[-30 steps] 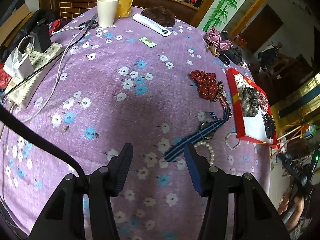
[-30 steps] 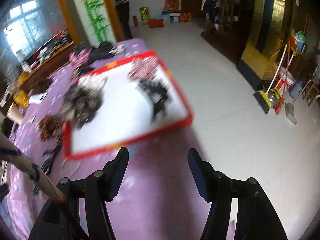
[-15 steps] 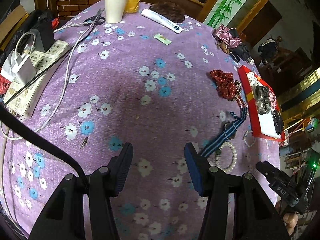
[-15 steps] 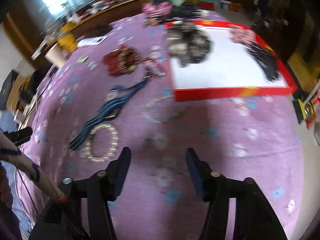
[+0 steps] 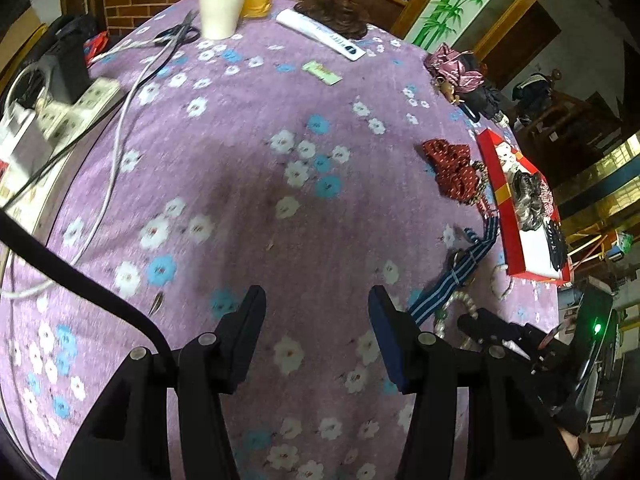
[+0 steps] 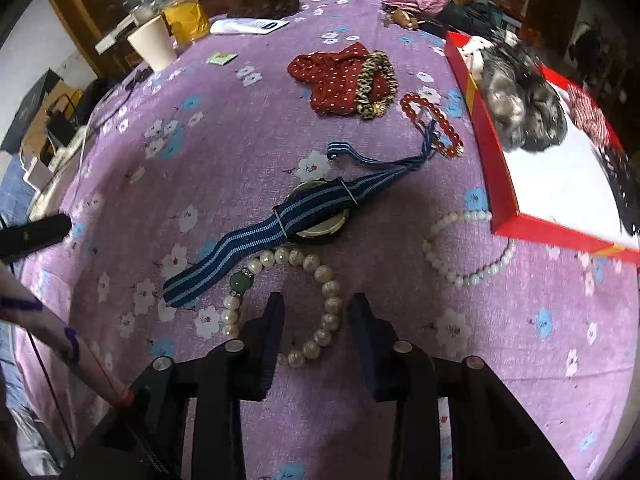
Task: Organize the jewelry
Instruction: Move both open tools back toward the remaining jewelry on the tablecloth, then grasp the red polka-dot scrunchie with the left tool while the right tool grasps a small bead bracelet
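On the purple flowered tablecloth lie a pearl bracelet with a green bead [image 6: 320, 300], a watch on a blue striped strap [image 6: 288, 220], a second pearl bracelet [image 6: 452, 272], a red bead bracelet [image 6: 432, 120] and a red dotted scrunchie with a gold chain [image 6: 344, 76]. A red box [image 6: 516, 200] at the right holds grey, red and black hair pieces. My right gripper [image 6: 316, 320] is open, its fingers either side of the green-bead pearl bracelet's near arc. My left gripper [image 5: 316, 316] is open and empty over bare cloth; the watch strap [image 5: 452, 280] lies to its right.
A paper cup [image 5: 222, 2], scissors [image 5: 176, 34], a white tube [image 5: 320, 34] and a brown hairpiece [image 5: 336, 16] sit at the far side. A power strip with plugs and cables [image 5: 60, 108] lies at the left edge. A pink pouch [image 5: 452, 68] lies far right.
My right gripper swung from the red box down to the green-bead pearl bracelet and narrowed its opening. My left gripper drew back from the watch strap, over bare cloth.
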A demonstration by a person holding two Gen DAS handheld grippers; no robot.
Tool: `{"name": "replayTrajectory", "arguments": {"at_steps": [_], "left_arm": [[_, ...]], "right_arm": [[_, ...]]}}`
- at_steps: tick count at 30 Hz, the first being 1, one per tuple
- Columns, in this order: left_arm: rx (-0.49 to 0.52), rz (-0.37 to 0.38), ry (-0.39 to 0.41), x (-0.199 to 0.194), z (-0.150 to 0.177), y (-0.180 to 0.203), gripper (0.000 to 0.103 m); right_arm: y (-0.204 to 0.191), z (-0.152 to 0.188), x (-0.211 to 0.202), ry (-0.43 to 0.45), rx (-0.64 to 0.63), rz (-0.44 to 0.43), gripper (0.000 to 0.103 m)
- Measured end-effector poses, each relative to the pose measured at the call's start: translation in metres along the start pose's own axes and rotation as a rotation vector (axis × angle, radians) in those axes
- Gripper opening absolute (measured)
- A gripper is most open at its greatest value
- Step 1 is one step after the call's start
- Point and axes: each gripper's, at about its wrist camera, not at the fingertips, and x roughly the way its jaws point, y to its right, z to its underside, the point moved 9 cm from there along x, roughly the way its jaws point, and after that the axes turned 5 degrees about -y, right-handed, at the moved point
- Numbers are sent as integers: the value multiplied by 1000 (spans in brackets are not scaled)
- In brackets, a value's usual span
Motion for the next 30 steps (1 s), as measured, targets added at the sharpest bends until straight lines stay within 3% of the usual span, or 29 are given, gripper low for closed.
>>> {"name": "replayTrajectory", "arguments": {"at_steps": [3,4,10,19,25,26,28,30], "left_arm": [[27,20,4,6,-16,17,52],[36,29,6,9,-23,25,52],[90,113,4,35,-65,80,64],[75,211,-75,105,-120,139,65],[117,192,-104,131,-126,154,64],[130,192,-110,134,-125,157,57],[153,199,-152,141,-119,161,6],[147,219,-182,144,-114,163,4]], "right_arm": [[4,-1,0,6,-12,28,12],[5,-1,0,8,-12,23,11],[9,7,-5,13,-23,5,10],[15,19,-10,16,-43,-14,10],[14,21,-10,33,-63,8,11],[13,22,-10,37,-64,14,11],[11,26,-10,41,-66,21,11],[9,27,-10,40,-69,26,11]]}}
